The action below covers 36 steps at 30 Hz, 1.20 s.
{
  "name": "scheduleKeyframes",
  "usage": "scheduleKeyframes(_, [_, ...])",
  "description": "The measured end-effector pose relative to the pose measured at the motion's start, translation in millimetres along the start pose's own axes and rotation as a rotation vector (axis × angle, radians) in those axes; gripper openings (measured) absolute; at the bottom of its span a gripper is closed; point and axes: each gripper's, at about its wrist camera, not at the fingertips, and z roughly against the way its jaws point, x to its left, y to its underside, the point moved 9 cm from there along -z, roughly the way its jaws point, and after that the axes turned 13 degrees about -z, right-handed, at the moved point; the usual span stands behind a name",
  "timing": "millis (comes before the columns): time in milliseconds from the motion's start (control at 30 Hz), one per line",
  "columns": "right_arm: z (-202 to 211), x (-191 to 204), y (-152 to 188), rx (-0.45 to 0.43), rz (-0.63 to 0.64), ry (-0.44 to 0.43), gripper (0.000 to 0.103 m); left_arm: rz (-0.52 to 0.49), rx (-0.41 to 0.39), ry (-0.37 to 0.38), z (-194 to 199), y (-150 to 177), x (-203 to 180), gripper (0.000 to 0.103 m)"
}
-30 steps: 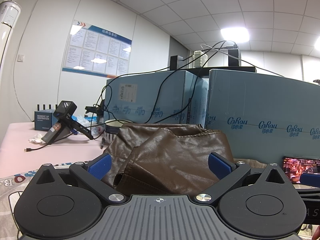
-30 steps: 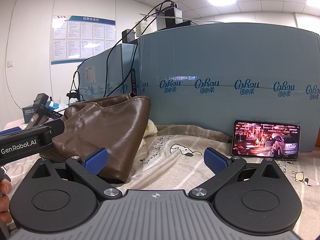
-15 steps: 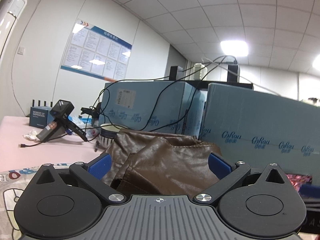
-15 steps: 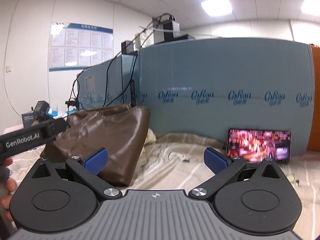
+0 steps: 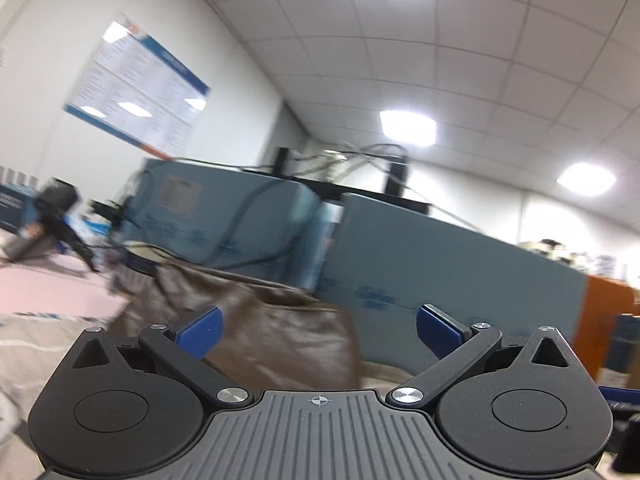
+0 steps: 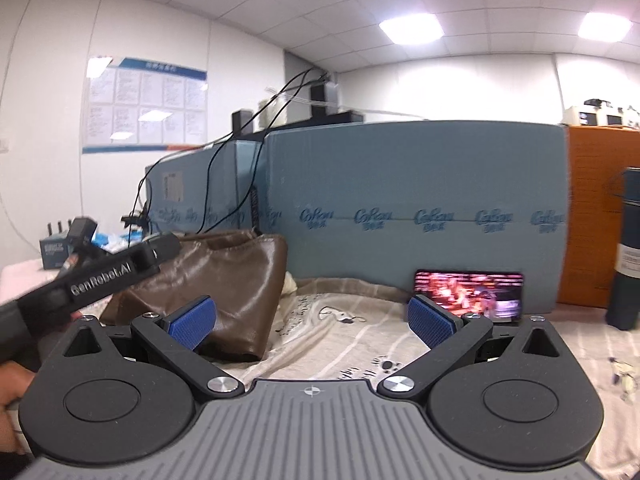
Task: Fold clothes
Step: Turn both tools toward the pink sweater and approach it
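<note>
A brown leather-like garment [image 5: 276,336] lies in a folded heap on the patterned bed sheet [image 6: 344,344]; it also shows in the right wrist view [image 6: 236,288], left of centre. My left gripper [image 5: 318,332] is open and empty, tilted up, with the garment just beyond its left finger. My right gripper [image 6: 312,322] is open and empty above the sheet, the garment behind its left finger. The left gripper's body [image 6: 100,276] shows at the left of the right wrist view.
Blue foam boards [image 6: 416,208] stand behind the sheet with cables over them. A phone [image 6: 468,292] with a lit screen leans on the board. A dark flask [image 6: 626,248] and an orange box [image 6: 592,216] stand at right. A handheld device [image 5: 52,216] lies on the pink table.
The left gripper has tilted upward and swung, so its view is blurred and shows more ceiling. The right gripper has pulled back and turned right. Both stay open.
</note>
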Motion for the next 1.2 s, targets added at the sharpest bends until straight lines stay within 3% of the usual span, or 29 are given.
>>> scheduleKeyframes(133, [29.3,-21.4,-6.3,-0.044,-0.049,0.059,0.103,-0.001,0.012,0.098,-2.0,3.0,-16.1,0.103])
scheduleKeyframes(233, [52.5,-43.3,-9.8,-0.084,-0.083,0.117,0.103,-0.060,0.048,0.158,-2.4,6.4,-37.0,0.103])
scheduleKeyframes(533, [122.3,-120.5,-24.3,-0.216,-0.161,0.297,0.103,-0.197,0.041,0.313,27.1,-1.3,-111.2,0.103])
scheduleKeyframes(900, [187.2,-190.6,-21.7,-0.276,-0.191,0.469,0.103,-0.341,-0.016,0.577,54.6,-5.7,-232.0,0.103])
scheduleKeyframes(1200, [229.4,-247.3,-17.7,-0.306,-0.216,0.611,0.103,-0.339,0.000,0.715,61.8,6.0,-313.0,0.103])
